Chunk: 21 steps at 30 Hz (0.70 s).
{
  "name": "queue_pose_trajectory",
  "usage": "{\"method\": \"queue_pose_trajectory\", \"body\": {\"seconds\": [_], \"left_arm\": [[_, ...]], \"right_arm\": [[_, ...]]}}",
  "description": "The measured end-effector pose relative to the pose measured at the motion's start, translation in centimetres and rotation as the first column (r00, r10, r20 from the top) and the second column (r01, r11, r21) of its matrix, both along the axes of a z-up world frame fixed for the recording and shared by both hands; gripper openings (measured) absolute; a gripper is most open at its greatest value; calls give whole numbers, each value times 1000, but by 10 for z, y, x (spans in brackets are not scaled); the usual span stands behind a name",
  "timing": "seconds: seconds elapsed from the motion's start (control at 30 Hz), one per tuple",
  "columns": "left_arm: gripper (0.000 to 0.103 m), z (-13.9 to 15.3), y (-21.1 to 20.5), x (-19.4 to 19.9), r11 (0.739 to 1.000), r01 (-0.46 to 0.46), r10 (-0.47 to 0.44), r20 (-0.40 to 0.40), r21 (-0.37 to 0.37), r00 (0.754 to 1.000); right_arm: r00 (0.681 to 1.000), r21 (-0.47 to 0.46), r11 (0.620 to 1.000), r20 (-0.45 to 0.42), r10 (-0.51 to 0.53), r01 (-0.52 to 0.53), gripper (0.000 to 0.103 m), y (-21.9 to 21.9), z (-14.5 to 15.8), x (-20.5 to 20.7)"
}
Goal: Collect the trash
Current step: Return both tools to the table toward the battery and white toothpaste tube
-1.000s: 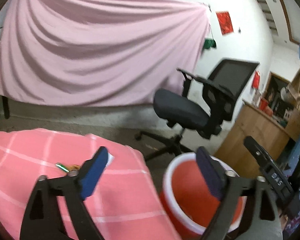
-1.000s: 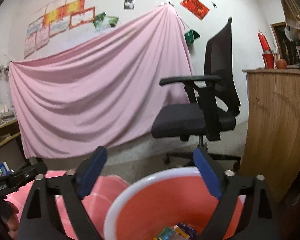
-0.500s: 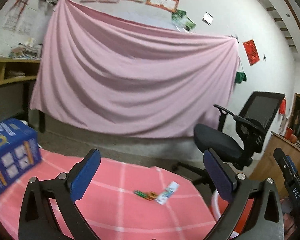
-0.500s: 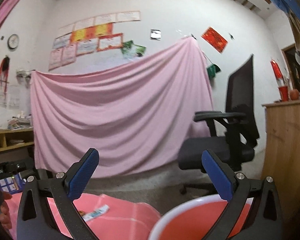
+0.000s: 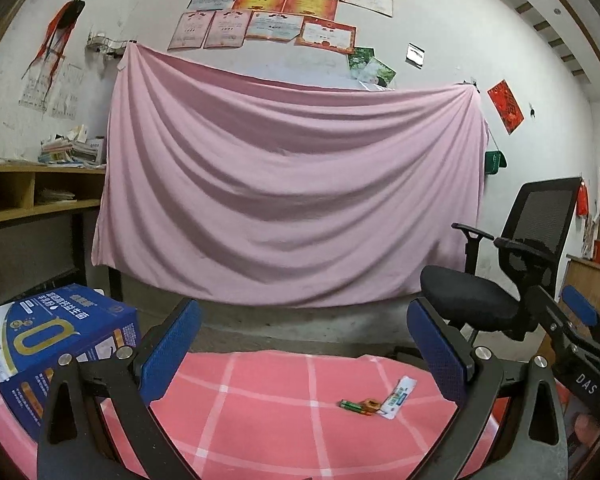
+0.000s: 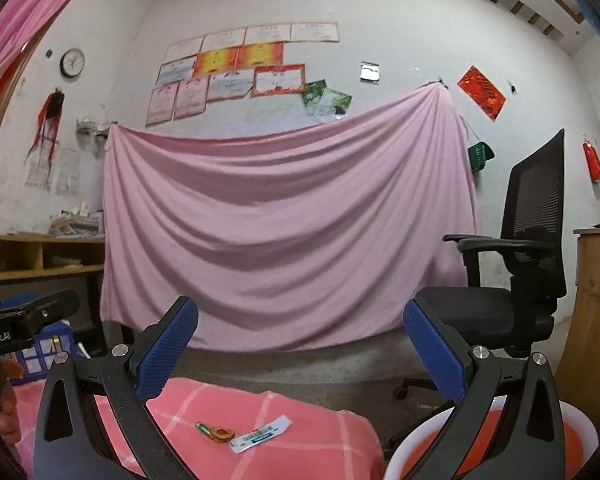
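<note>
now both views face the pink tablecloth [image 5: 260, 412]; the bucket [image 6: 580, 428] slips lower right, left gripper [image 5: 304, 354] and right gripper [image 6: 300, 354] wide, empty.

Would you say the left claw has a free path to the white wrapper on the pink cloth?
Probably yes: the left claw is open and empty, and only bare pink cloth lies before the white wrapper.

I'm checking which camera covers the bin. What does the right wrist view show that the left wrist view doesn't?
Only the right wrist view shows the red bucket plainly, at lower right beside the table. Only the left wrist view shows the whole blue box on the pink cloth. Both show the white wrapper and green battery lying together on the cloth, plus the black chair and open, empty jaws.
</note>
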State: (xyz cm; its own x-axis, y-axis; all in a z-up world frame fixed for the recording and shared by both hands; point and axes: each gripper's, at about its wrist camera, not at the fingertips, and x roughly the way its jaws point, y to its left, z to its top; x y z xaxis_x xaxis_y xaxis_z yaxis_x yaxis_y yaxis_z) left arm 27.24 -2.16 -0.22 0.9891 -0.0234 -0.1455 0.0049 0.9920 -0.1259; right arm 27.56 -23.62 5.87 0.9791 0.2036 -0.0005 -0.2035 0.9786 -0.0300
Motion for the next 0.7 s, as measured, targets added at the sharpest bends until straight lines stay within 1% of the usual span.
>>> {"method": "queue_pose_trajectory", "body": {"seconds": [0.1,0.23,0.4,0.47,0.53,0.6,0.7], "left_arm": [[101,-10,-1,4,1000,-3,3,-18,17,1000],[101,-21,0,15,1000,4,-2,-66,22,998],[101,-28,-2,31,999,2,4,-156,34,988],[101,-32,-3,38,999,1,6,-198,37,980],[101,-36,-5,47,999,-5,17,-254,46,967],[101,-42,-6,58,999,-7,22,-316,50,949],[101,-52,-6,74,999,-10,31,-407,53,913]], "right_arm": [[999,-20,1000,-39,-8,7,103,4,-7,8],[994,-45,999,-112,-14,9,103,9,-18,19],[975,-78,997,-223,-10,-7,103,16,-28,36],[959,-89,996,-283,-11,-14,103,18,-33,46],[940,-100,995,-340,-16,-20,103,19,-38,55],[909,-118,993,-415,-26,-25,103,22,-45,68],[864,-146,989,-501,-52,-26,103,26,-55,84]]}}
